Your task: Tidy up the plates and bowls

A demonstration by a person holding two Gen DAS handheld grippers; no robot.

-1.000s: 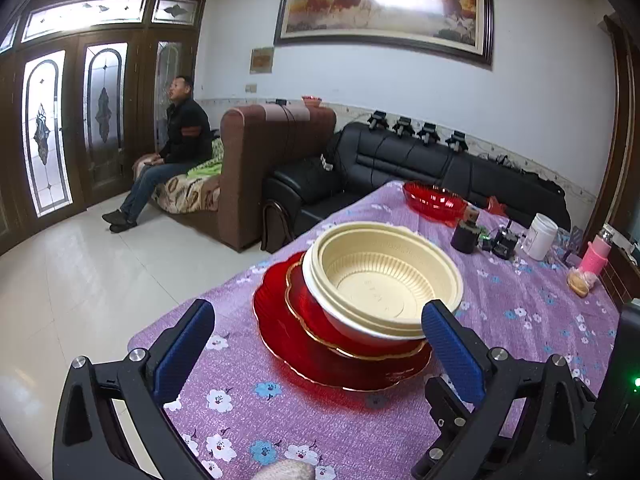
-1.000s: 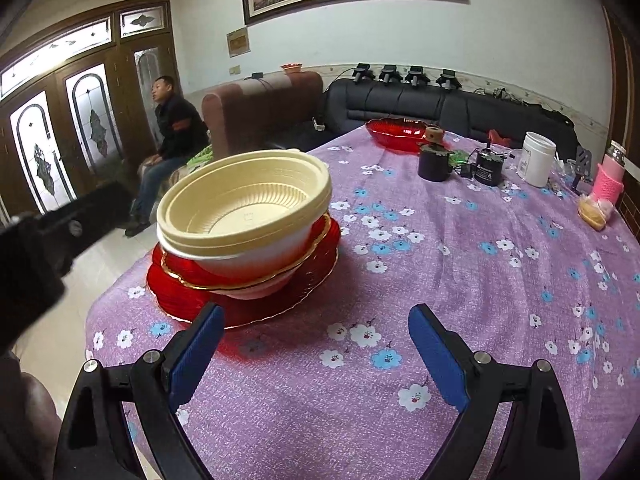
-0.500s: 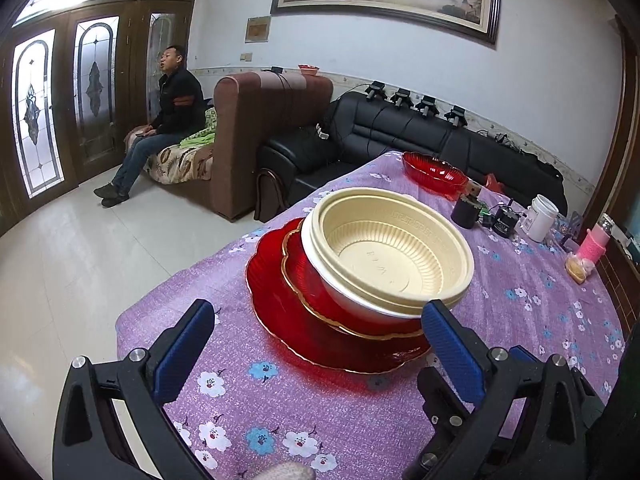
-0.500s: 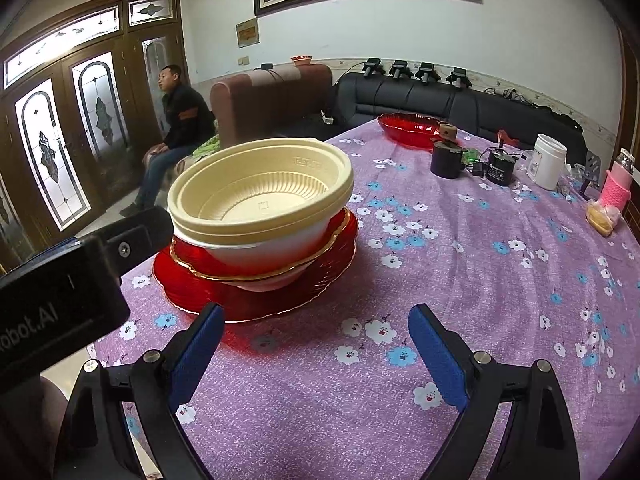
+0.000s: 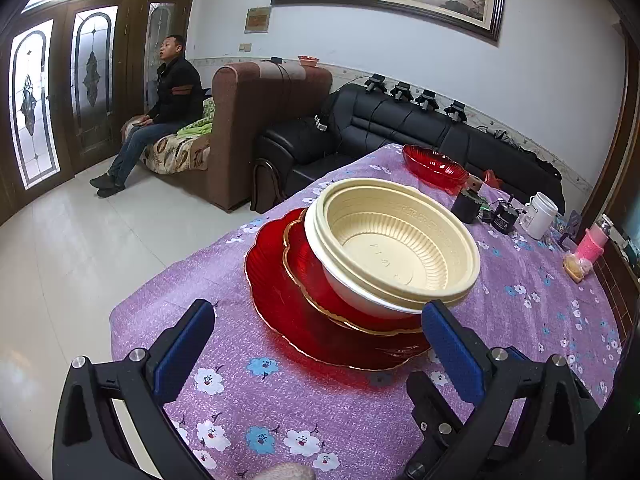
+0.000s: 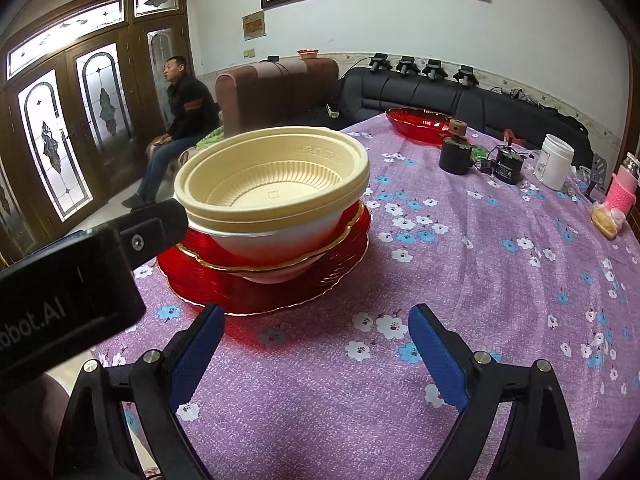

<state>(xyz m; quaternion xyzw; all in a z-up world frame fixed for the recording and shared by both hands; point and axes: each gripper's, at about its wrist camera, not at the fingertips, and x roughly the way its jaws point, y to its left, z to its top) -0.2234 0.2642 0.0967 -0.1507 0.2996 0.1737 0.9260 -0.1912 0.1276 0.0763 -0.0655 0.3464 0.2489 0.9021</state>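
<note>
Here, cream bowls (image 5: pixel 394 246) nest atop red, gold-rimmed plates (image 5: pixel 288 300).
Left hand-held gripper (image 5: pixel 316 336) and right hand-held gripper (image 6: pixel 316 340) both gape wide, empty, above the worktop (image 6: pixel 500 280).

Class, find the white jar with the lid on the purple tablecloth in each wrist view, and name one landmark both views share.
Left wrist: white jar at far right, beyond the stacked bowls.
Right wrist: white jar upper right, beside the black canister.
Shared landmark: the red dish at the table's far edge.
</note>
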